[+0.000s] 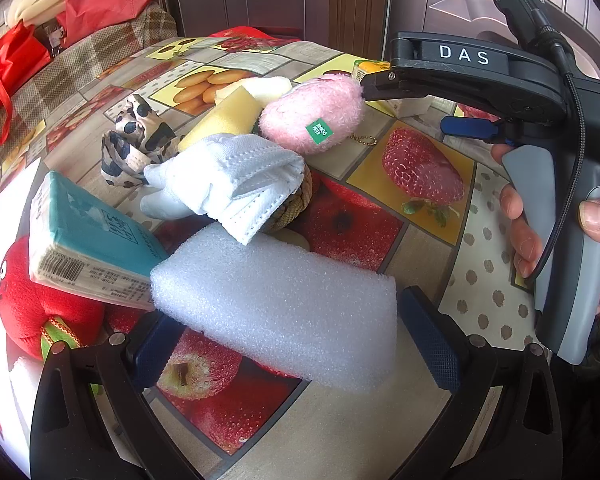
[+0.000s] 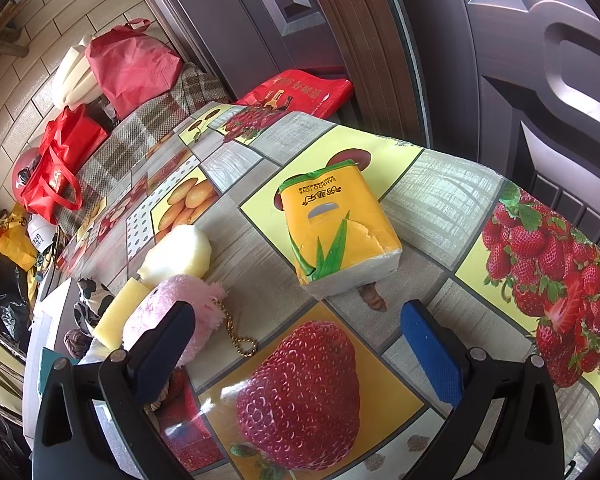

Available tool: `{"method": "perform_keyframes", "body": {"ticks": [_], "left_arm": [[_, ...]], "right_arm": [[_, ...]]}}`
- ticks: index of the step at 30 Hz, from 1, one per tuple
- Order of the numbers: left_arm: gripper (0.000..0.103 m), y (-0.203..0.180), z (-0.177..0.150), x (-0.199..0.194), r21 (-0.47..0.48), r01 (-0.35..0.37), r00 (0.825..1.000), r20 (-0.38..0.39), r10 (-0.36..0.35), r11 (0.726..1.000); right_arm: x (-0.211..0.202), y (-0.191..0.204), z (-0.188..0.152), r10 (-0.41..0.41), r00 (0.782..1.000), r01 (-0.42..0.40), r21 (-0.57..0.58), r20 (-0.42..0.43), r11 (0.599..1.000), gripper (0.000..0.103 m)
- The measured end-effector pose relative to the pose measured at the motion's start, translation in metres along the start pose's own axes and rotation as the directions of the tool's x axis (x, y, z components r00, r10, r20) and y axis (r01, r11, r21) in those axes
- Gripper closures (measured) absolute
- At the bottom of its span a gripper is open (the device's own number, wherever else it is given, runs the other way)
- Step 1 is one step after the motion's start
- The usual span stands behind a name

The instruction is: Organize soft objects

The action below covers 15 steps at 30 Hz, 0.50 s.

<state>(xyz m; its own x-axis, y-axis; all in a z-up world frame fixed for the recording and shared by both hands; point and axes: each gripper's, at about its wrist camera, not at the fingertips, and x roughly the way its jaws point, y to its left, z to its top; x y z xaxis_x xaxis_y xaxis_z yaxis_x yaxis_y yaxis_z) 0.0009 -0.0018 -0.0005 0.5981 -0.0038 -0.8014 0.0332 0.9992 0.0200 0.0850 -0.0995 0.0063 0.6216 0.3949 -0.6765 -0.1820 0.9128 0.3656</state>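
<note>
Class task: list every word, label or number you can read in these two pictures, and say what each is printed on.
"DAS": right gripper, on its arm.
"BAMBOO LOVE": yellow tissue pack, seen upside down.
Green tag on pink plush: too blurred.
Teal tissue pack: barcode and print too small.
Red bags: print unreadable.

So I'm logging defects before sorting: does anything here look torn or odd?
Yes. The yellow tissue pack has torn wrapping: its film is ripped along the near right edge, baring white tissue. Also, the white face mask lies crumpled over other items in the pile, not flat. Nothing appears spilled.
</note>
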Motion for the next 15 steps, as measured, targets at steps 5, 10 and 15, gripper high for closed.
{"method": "perform_keyframes", "body": {"ticks": [5, 10, 15], "left_arm": [[0.001, 0.0, 0.0, 0.0, 0.0, 0.0, 1.0, 0.0, 0.0, 1.0], [0.001, -0.0008, 0.0001, 0.0009, 0.002, -0.002, 1.0, 0.001, 0.002, 1.0], [0.001, -0.0019, 0.002, 0.0006, 0.004, -0.005, 1.0, 0.001, 0.005, 1.0]], "right_arm": [[0.0002, -0.0002, 0.0, -0.004, 1.0, 0.004, -0.003, -0.002, 1.0, 0.0], [0.0002, -0.0002, 0.0, -0.004, 1.0, 0.004, -0.004, -0.002, 1.0, 0.0], [0.0003, -0.0004, 0.0, -0.006, 1.0, 0.006, -0.005, -0.002, 1.0, 0.0]]}}
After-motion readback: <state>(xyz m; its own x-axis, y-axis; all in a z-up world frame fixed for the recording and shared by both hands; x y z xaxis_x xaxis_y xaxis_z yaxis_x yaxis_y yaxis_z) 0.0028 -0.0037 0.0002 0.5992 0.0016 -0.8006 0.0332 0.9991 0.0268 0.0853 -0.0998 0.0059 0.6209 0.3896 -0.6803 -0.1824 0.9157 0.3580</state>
